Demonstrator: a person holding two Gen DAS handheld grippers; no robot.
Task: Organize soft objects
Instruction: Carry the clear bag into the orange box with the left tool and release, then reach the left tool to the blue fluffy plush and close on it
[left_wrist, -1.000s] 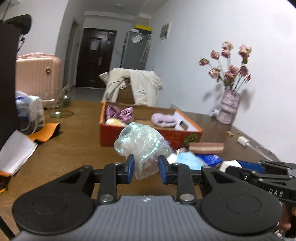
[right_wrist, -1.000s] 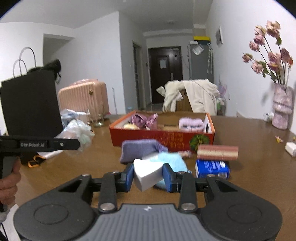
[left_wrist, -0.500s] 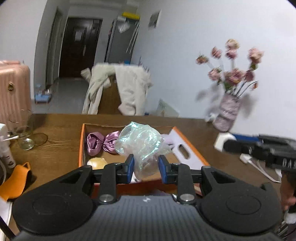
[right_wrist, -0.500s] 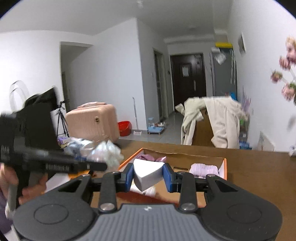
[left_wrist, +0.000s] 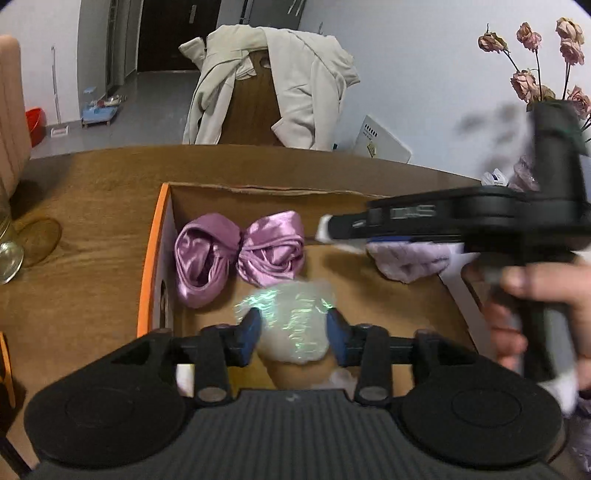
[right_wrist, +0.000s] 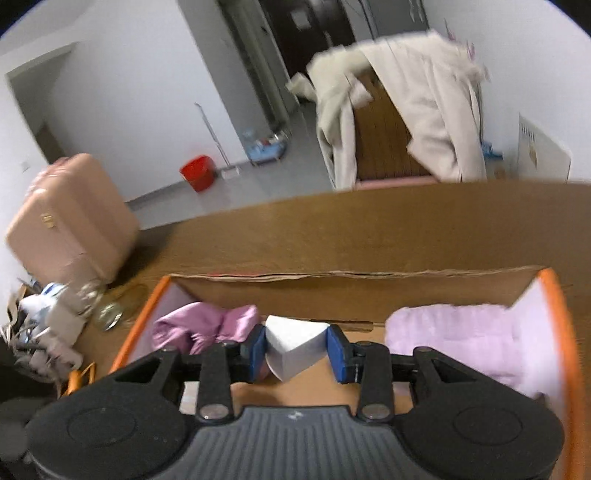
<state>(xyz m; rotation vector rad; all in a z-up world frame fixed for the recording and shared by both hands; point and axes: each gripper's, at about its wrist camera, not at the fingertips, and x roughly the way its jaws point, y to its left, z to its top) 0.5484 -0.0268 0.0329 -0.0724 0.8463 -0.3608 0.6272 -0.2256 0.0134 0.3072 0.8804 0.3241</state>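
Left wrist view, left to right: glass at the far left edge of the wooden table, then the orange-rimmed cardboard box with a purple satin bow lying inside near its left wall. Left gripper is over the box near its front, blue pads pressed on a crumpled iridescent plastic bag, jaws partly closed around it; a tan rounded object sits under the bag, can't tell what. Right of that, a lilac fuzzy cloth lies in the box's right part, with the right gripper body crossing above it, blurred, held by the right hand. Dried roses at the far right by the wall. Beige coat draped on a chair behind the table. Right wrist view, left to right: pink suitcase on the floor, red bucket, then the same box with the bow at left. Right gripper holds a white wedge-shaped sponge squeezed between its blue pads, jaws narrowed onto it, above the box's middle. Lilac cloth fills the right end of the box.
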